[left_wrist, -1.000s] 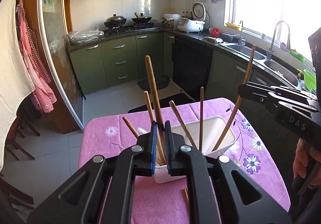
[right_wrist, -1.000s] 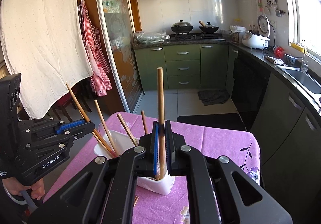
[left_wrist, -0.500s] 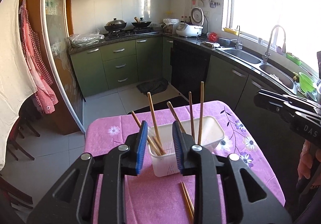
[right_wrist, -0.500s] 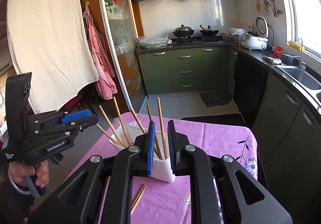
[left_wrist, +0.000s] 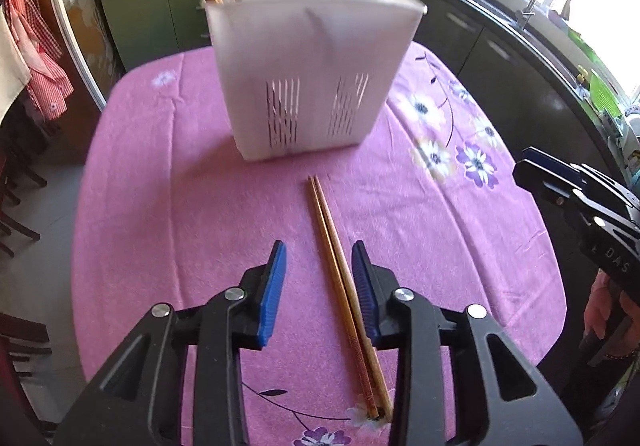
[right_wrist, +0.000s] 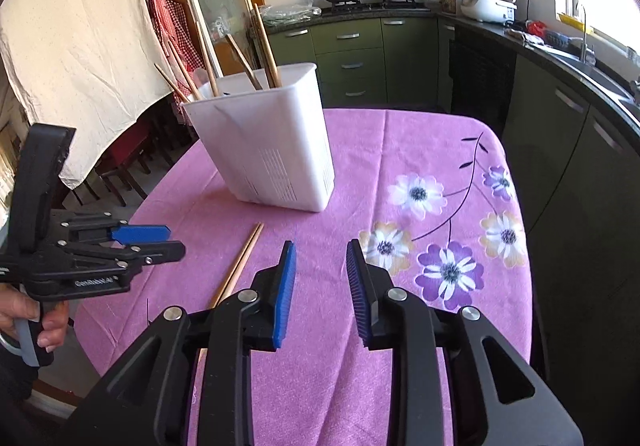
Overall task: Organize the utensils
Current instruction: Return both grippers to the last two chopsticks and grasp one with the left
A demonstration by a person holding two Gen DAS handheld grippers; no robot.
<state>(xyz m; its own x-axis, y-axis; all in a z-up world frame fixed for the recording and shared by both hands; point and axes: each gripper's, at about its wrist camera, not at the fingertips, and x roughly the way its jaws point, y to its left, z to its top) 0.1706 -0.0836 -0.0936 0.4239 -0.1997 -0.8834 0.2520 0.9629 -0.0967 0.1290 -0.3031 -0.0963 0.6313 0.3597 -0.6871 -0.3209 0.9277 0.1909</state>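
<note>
A white rectangular plastic utensil holder (left_wrist: pixel 312 74) with slotted lower walls is seen standing on the far middle of the surface, which is covered by a pink flowered cloth (left_wrist: pixel 192 214). Several brown wooden chopsticks (right_wrist: pixel 264 46) are held upright or leaning inside it; in the left wrist view their upper ends are cut off by the picture's top edge, and the holder is blurred there. Which compartment each stick occupies cannot be made out.

A pair of loose wooden chopsticks (left_wrist: pixel 340 278) is laid side by side on the cloth, near of the holder and apart from it. The left gripper (left_wrist: pixel 320 282) is held over them with its blue-padded fingers parted; the pair lies between the fingers, close to the right one, and no pressing is shown. In the right wrist view the near ends of this pair are hidden behind the black frame.

The right gripper (right_wrist: pixel 322 282) is held to the right of the pair, fingers having just been opening, with only cloth between them.
</note>
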